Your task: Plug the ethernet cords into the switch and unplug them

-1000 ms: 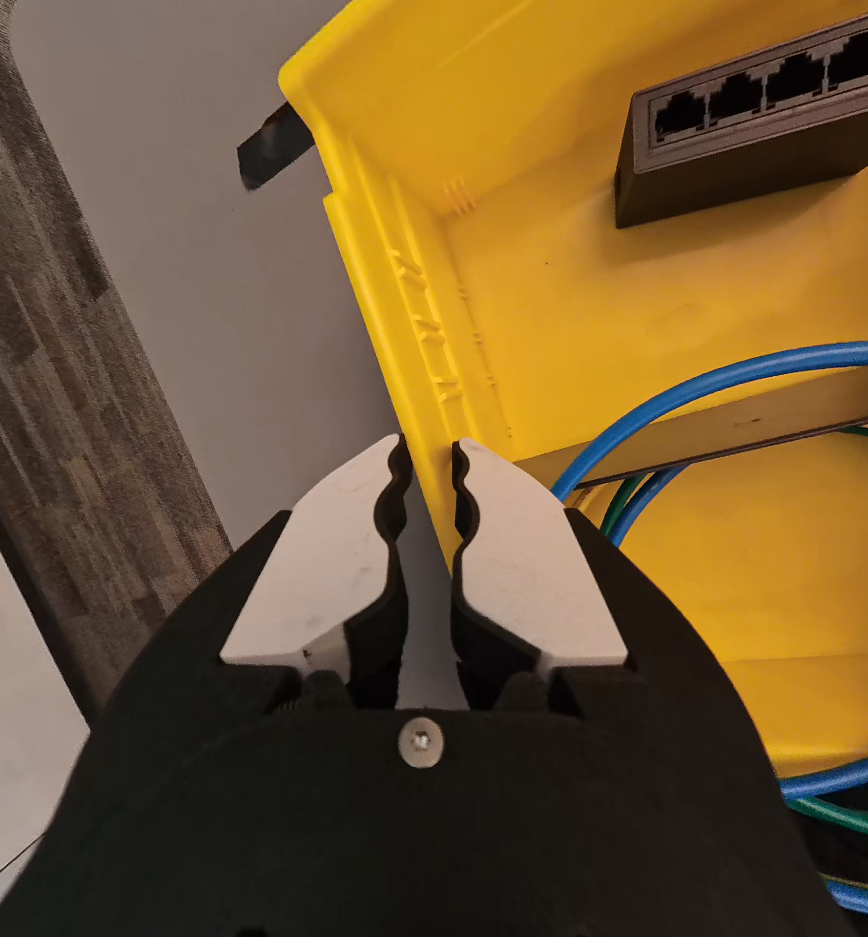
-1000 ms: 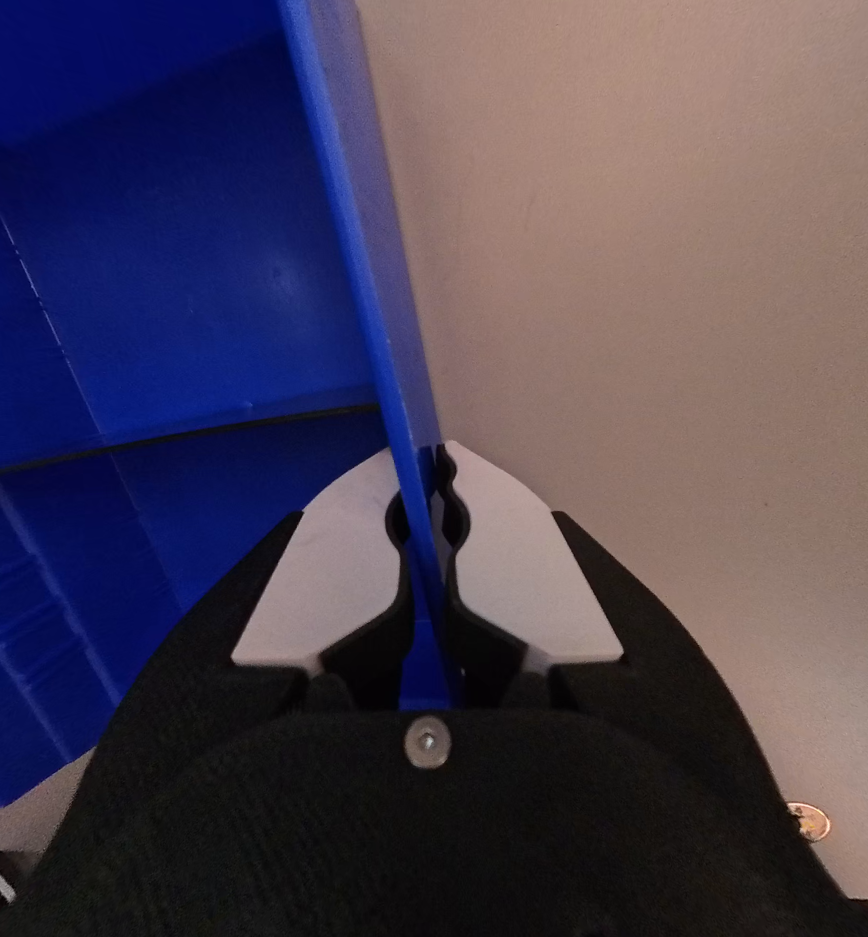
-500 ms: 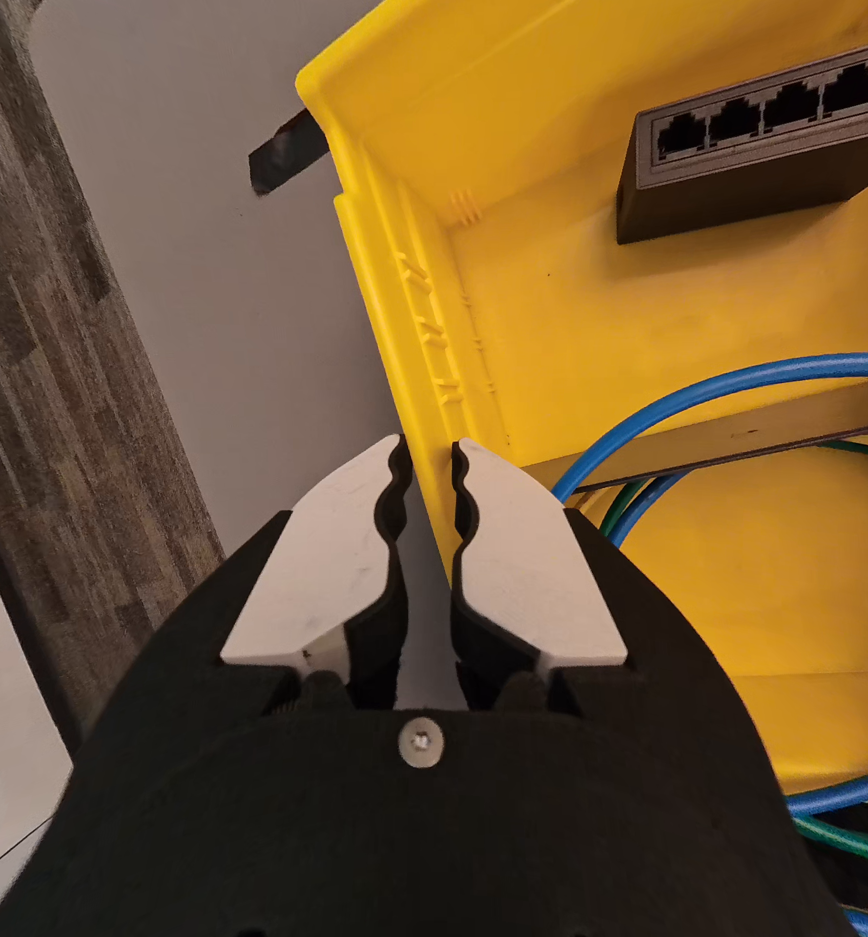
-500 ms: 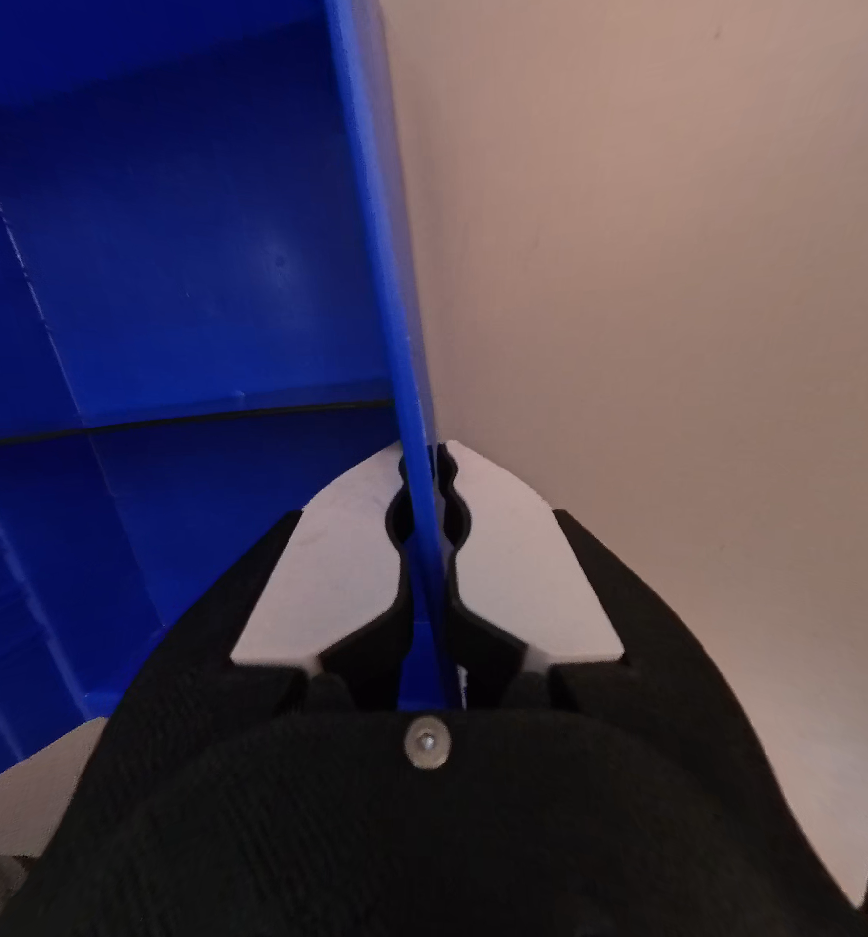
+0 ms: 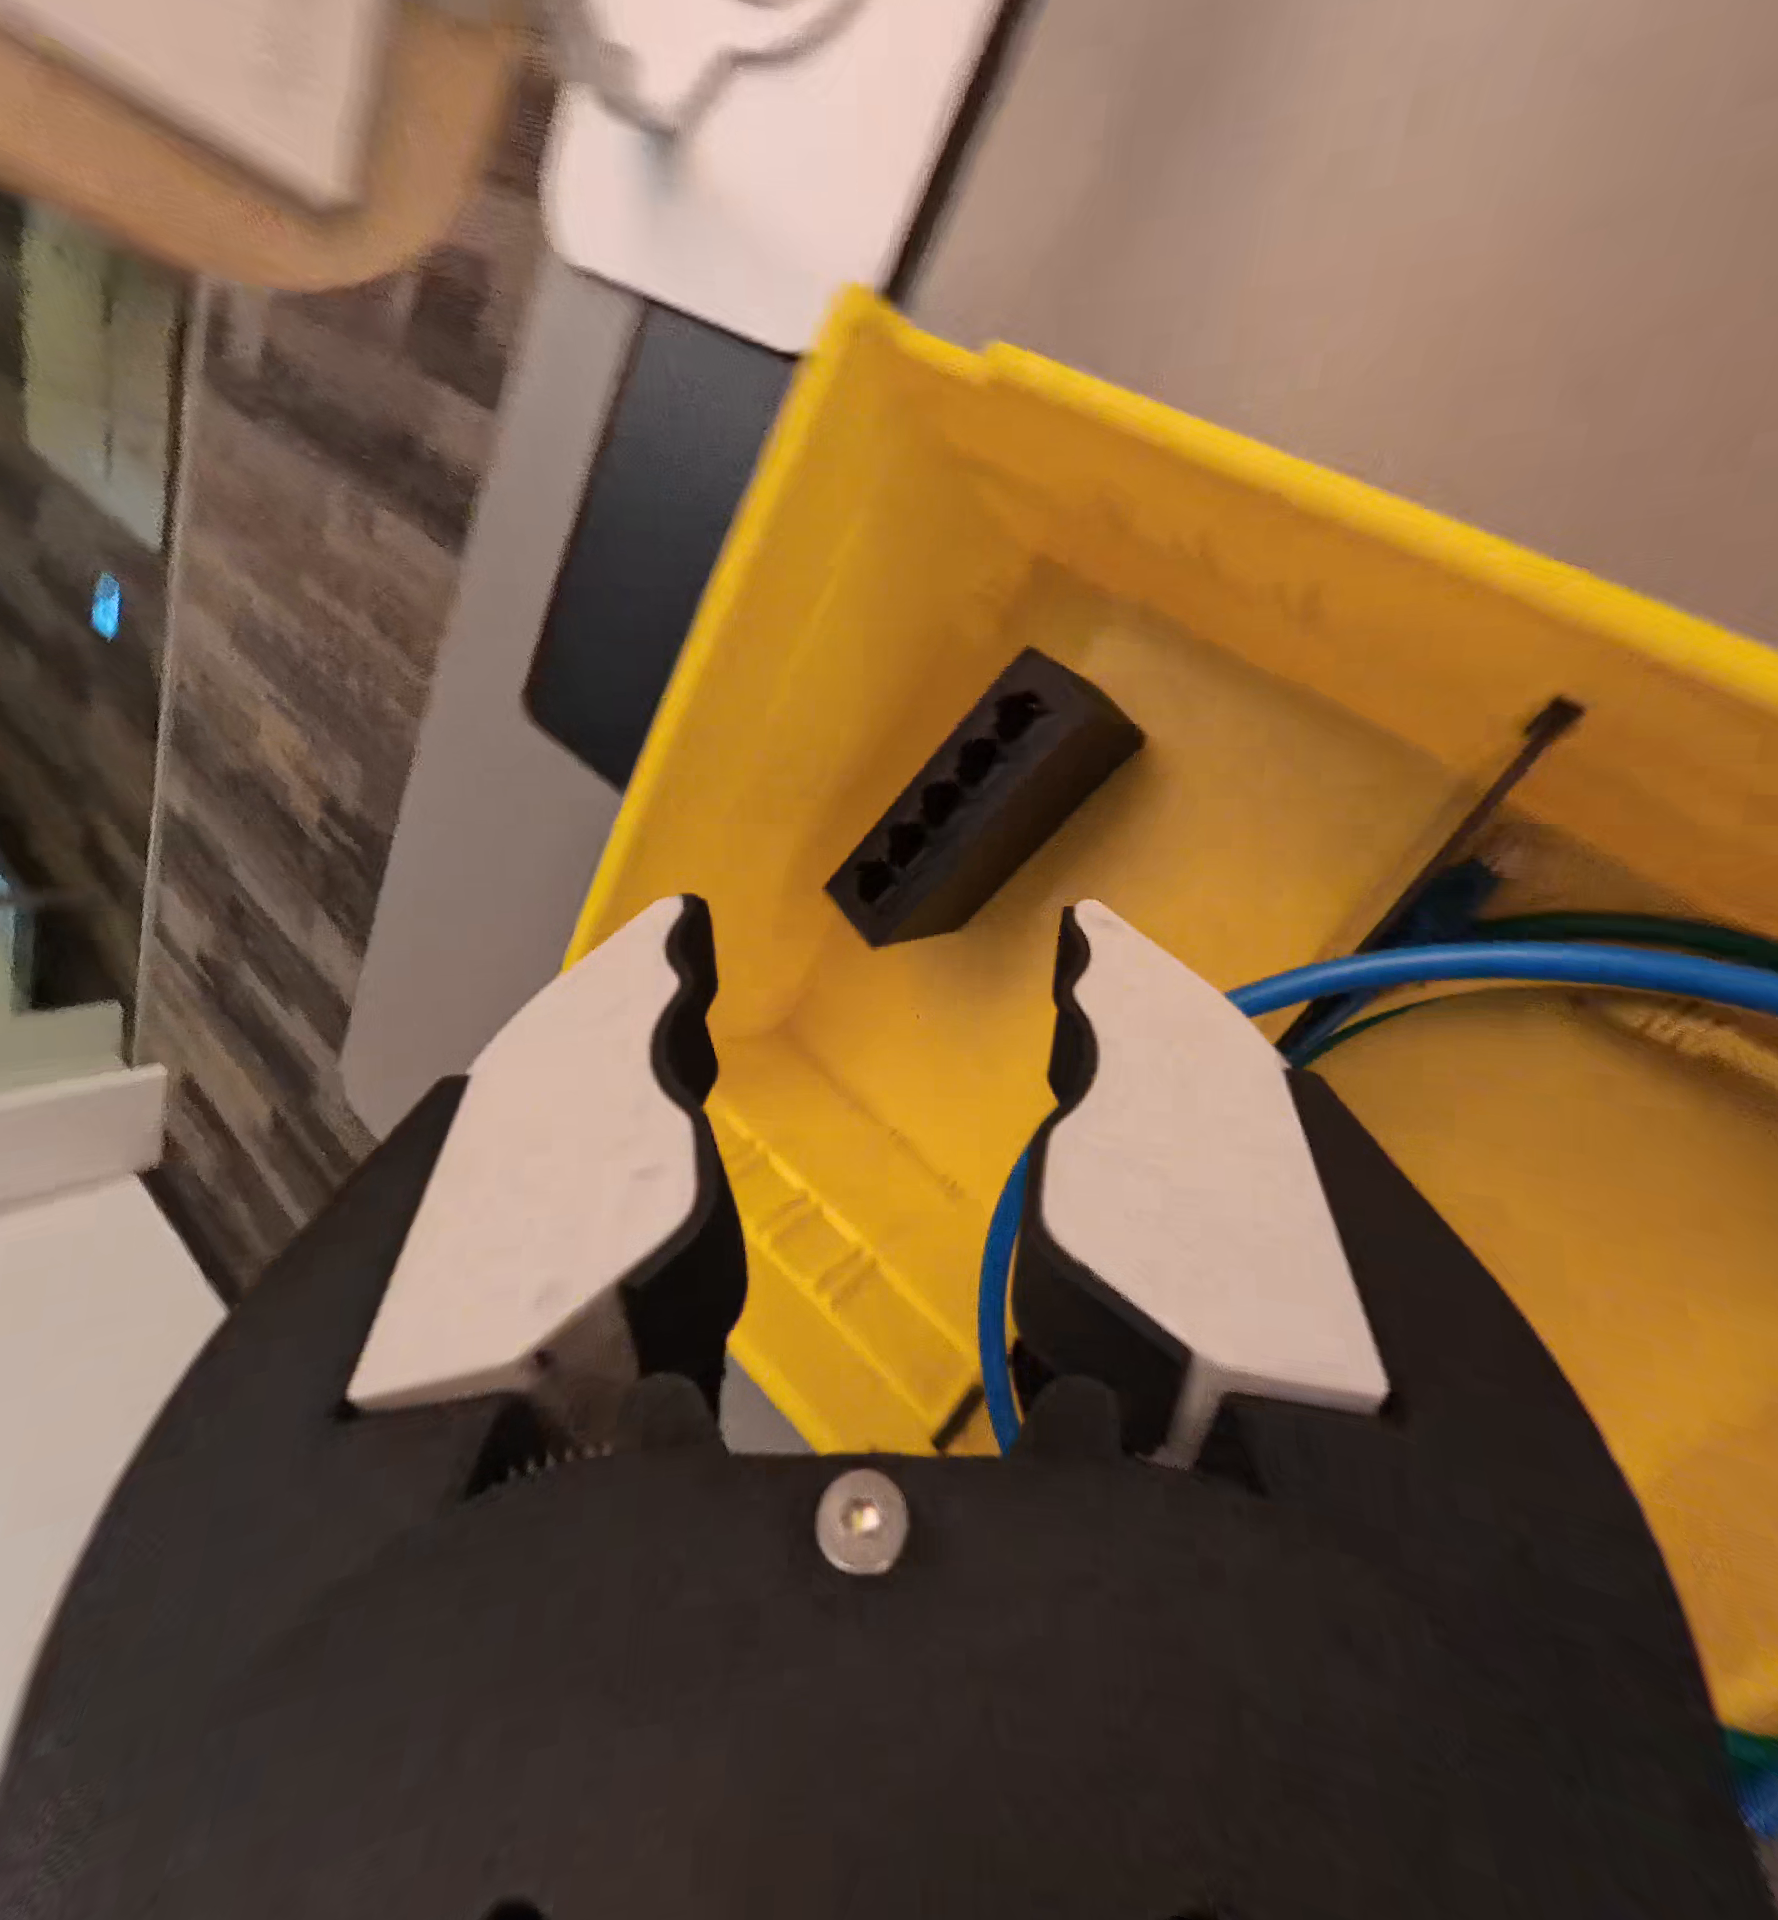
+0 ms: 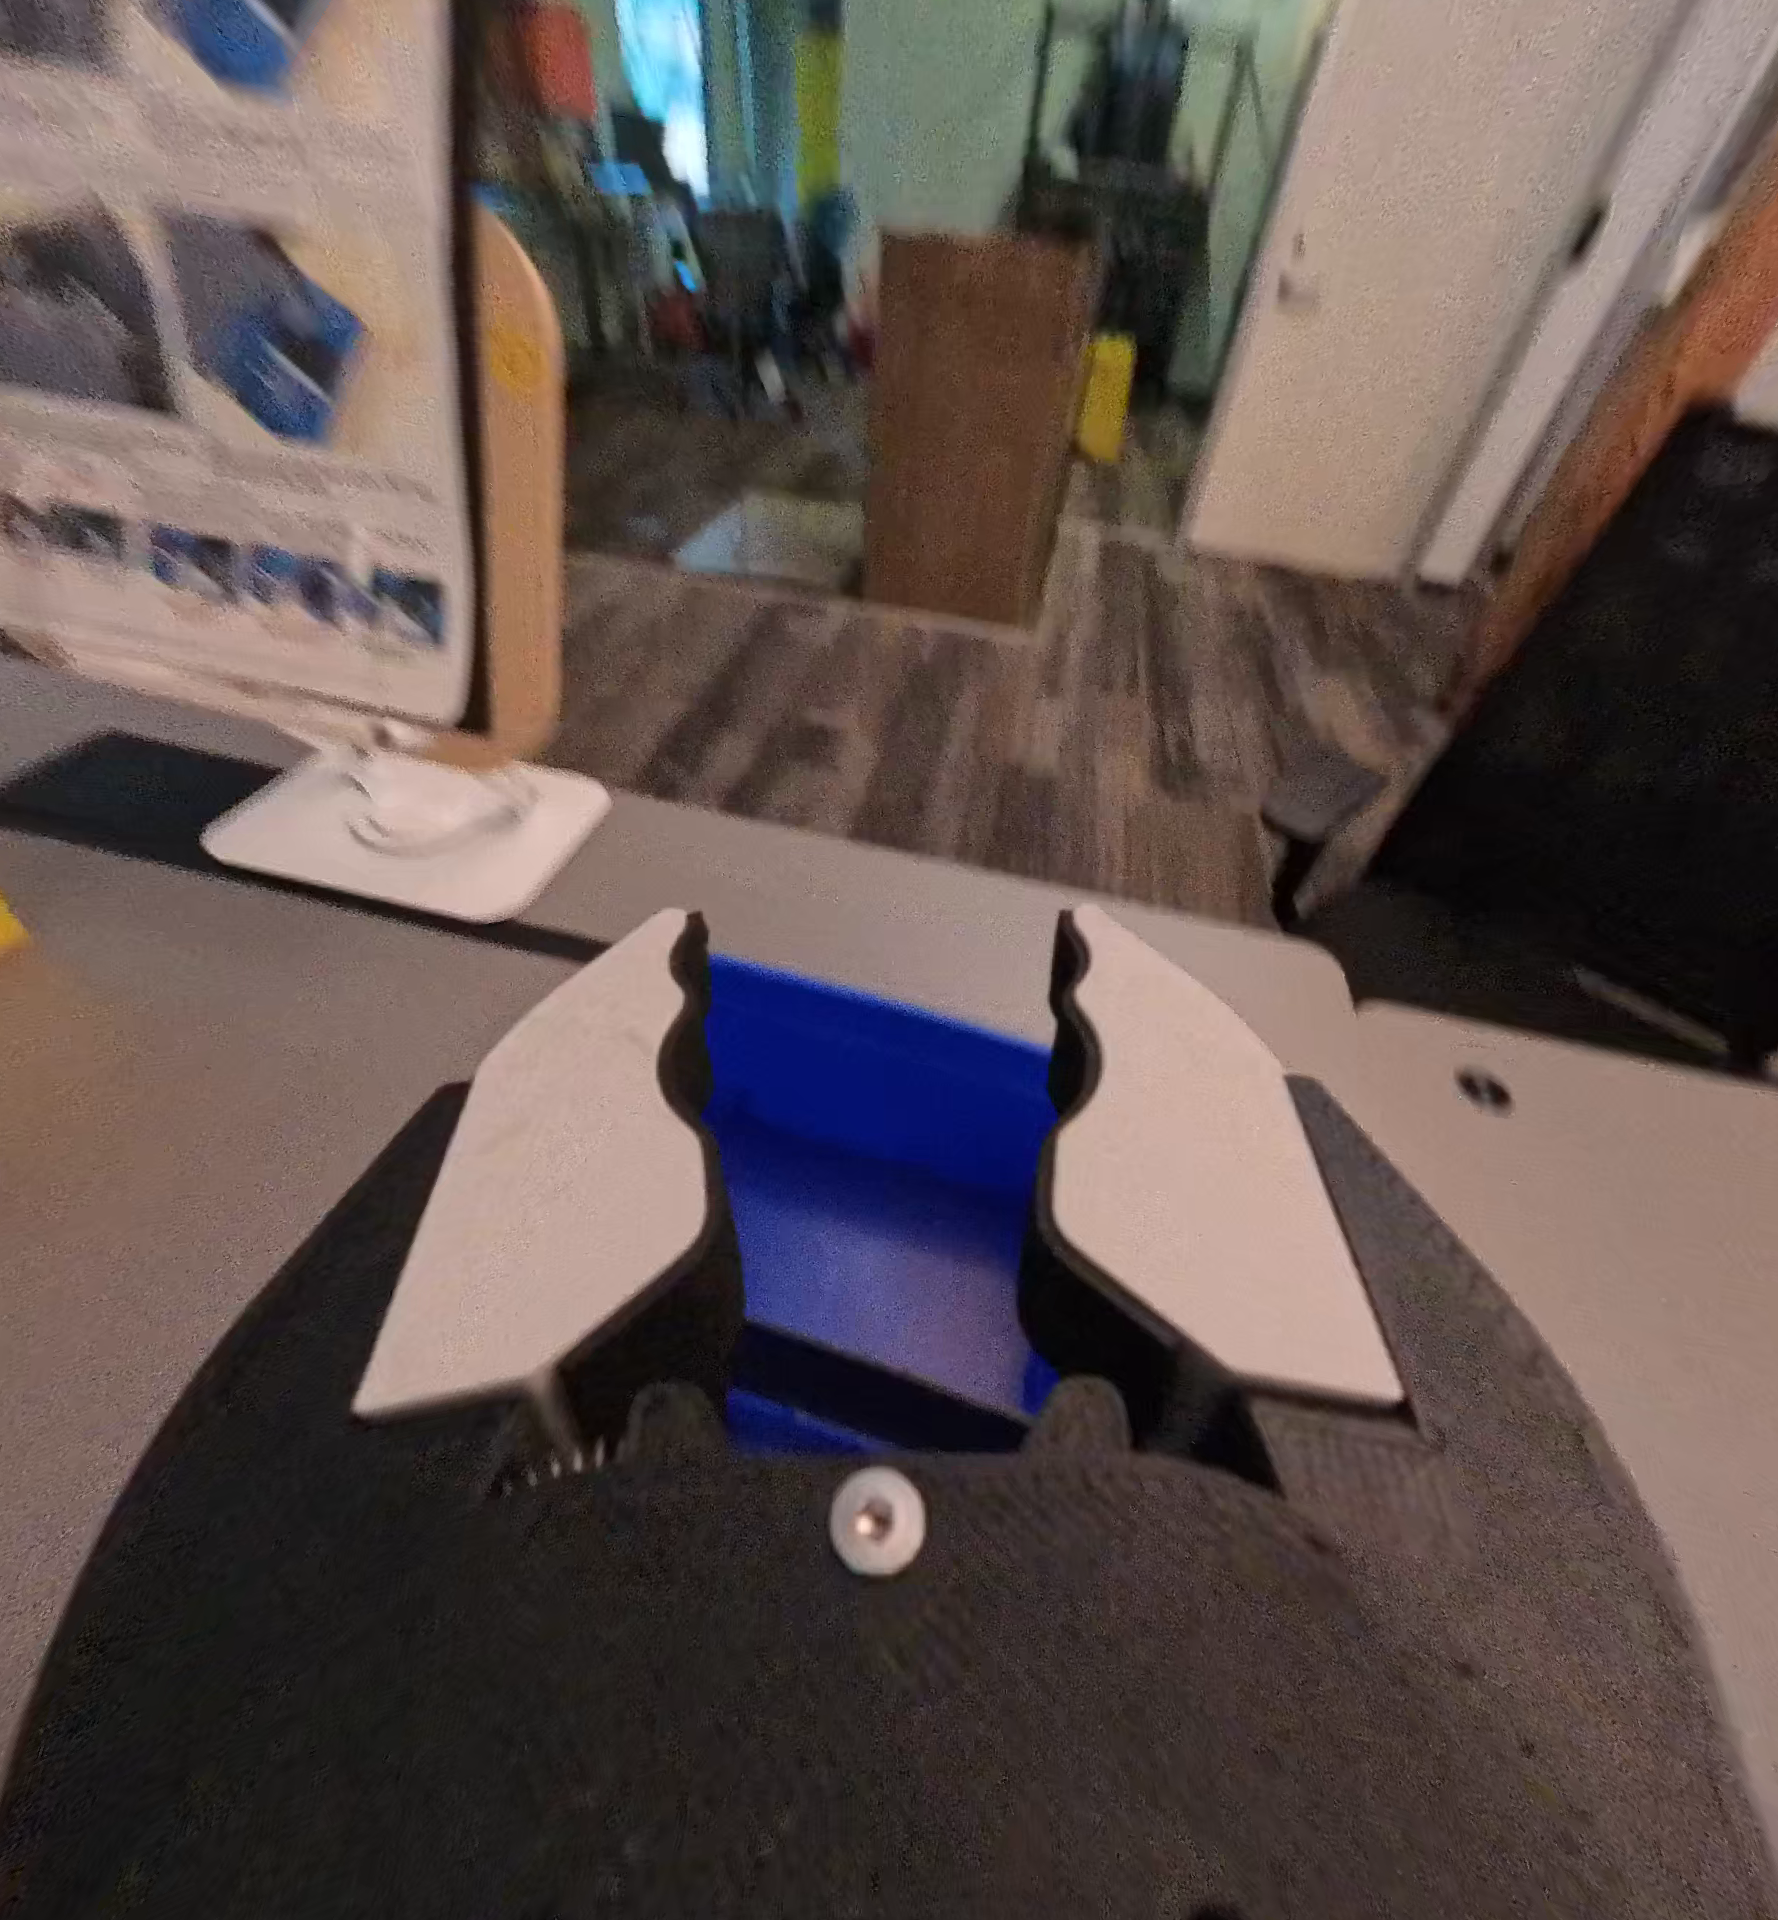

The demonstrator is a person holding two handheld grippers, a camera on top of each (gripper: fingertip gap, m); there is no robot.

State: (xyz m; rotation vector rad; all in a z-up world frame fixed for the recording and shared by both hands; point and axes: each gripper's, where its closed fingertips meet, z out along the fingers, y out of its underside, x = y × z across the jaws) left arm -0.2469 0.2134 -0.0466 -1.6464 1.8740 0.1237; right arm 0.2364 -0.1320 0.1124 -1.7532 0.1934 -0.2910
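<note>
While over 2 bins, hovered with jaws apart.
Left gripper (image 5: 880, 914) faced switch (image 5: 984, 800) in yellow bin (image 5: 1280, 499); right gripper (image 6: 877, 925) above blue bin (image 6: 864, 1039), gripped nothing.

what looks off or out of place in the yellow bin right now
Nothing is damaged or spilled. The switch sits askew in the yellow bin with every visible port empty, and a blue ethernet cord loops loose over the black divider.

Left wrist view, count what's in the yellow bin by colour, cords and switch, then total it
Black switch: 1
Blue cords: 1 clearly traceable; blur may hide more
Green cords: 1 clearly traceable
Total: 3, inside the yellow bin
</note>
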